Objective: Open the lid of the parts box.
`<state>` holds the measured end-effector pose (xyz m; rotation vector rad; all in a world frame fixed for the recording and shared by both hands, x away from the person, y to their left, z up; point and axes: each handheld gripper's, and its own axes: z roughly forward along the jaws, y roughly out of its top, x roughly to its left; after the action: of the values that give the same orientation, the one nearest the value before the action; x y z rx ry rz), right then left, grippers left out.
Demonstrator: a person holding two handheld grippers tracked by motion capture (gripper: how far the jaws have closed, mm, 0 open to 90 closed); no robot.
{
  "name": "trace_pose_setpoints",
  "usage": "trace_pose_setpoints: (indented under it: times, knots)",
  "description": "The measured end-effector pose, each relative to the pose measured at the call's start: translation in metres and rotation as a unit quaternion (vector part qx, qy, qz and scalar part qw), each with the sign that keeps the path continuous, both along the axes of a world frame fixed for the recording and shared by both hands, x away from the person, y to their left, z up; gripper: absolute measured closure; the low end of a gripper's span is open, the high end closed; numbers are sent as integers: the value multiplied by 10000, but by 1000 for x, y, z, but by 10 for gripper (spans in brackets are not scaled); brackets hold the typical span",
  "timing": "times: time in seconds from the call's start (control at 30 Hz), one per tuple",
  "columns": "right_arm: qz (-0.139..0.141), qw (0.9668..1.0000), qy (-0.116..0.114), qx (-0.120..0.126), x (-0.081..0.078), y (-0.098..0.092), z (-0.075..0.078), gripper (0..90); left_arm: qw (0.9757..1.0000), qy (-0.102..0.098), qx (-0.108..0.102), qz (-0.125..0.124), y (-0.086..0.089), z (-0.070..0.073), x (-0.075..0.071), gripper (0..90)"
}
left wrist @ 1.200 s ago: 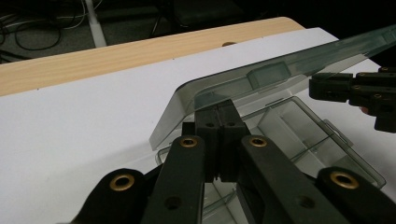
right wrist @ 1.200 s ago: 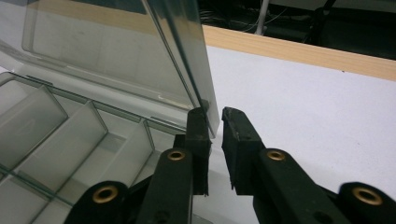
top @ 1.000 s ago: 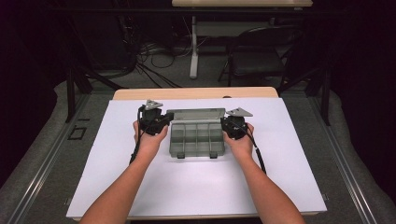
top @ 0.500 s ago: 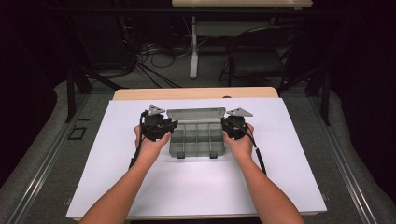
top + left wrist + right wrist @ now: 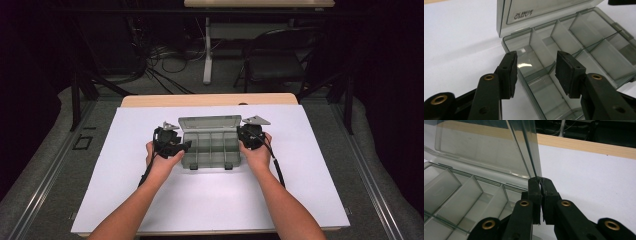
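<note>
White table top (image 5: pixel 210 200) | wooden far edge (image 5: pixel 210 99) | dark room, chair (image 5: pixel 280 65)

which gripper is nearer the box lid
Right. The right gripper is shut on the side edge of the lid. The left gripper hangs open over the box's near-left compartments, short of the lid.

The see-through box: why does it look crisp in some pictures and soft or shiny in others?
High view: even light on the white table, dark room behind, the box small and slightly soft. Left gripper view: a bright glare streak on a compartment floor, the near jaws blurred. Right gripper view: the lid hazy with reflections, its edge sharp.
</note>
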<state>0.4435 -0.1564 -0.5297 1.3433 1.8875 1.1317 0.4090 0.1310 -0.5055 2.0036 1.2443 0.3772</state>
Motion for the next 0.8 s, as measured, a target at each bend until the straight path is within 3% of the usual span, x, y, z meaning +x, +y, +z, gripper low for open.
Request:
trace_pose_setpoints:
  times: [0.8]
  knots:
    - [-31,10000,-26,-12,0,1,0,879,9980,507,364,72,-5,-36,1,541]
